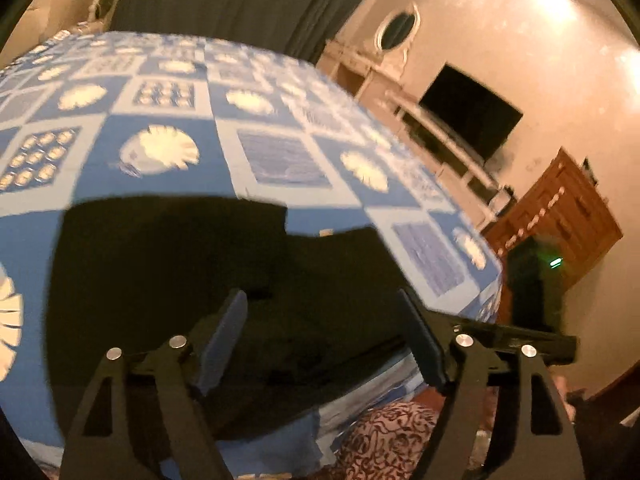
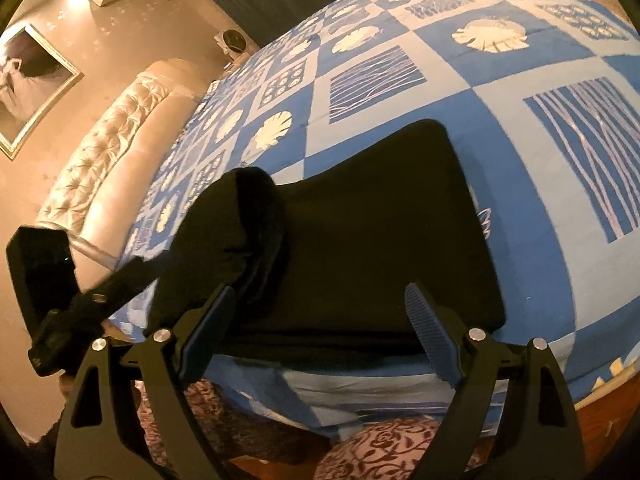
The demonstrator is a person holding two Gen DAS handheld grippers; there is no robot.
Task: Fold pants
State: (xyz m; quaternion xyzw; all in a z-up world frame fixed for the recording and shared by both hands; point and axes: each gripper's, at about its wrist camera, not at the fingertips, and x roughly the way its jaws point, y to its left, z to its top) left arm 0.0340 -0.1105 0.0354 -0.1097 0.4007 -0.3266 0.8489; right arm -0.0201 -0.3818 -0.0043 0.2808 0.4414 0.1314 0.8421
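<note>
1. Left wrist view: black pants (image 1: 168, 280) lying folded on blue patterned bedspread (image 1: 240, 132), near bed's front edge, directly ahead of and below left gripper (image 1: 324, 340).
2. Far edge of pants stepped: taller block at left, lower strip running right toward bed's corner. Long axis roughly across the view, left to right.
3. Left gripper spread wide, released; nothing between the pads, cloth only behind and beneath them. Contact with cloth not certain from this angle.
4. Beyond bed at right: dark TV (image 1: 472, 116) on wall, wooden cabinet (image 1: 560, 216). Slightly blurred.
5. Right wrist view: left gripper (image 2: 132, 276) visible at left, reaching toward the pants' left end, where a thick rolled fold (image 2: 256, 216) stands proud. Headboard (image 2: 104, 148) behind.
6. Same pants (image 2: 360, 240) as a broad dark slab, near edge parallel to bed's front edge, lying just ahead of right gripper (image 2: 320, 332).
7. Right gripper also wide open, empty; pads straddling near edge of pants without pinching it.
8. Judgement: fold well advanced, bundle compact; raised left end looks untidy. Left gripper nearer that roll, so flattening or re-gripping likely falls to it. Right gripper placed for near edge at middle-right.
9. Risk, as judged: thick layered cloth may slip or spring open unless pinched through all layers.
</note>
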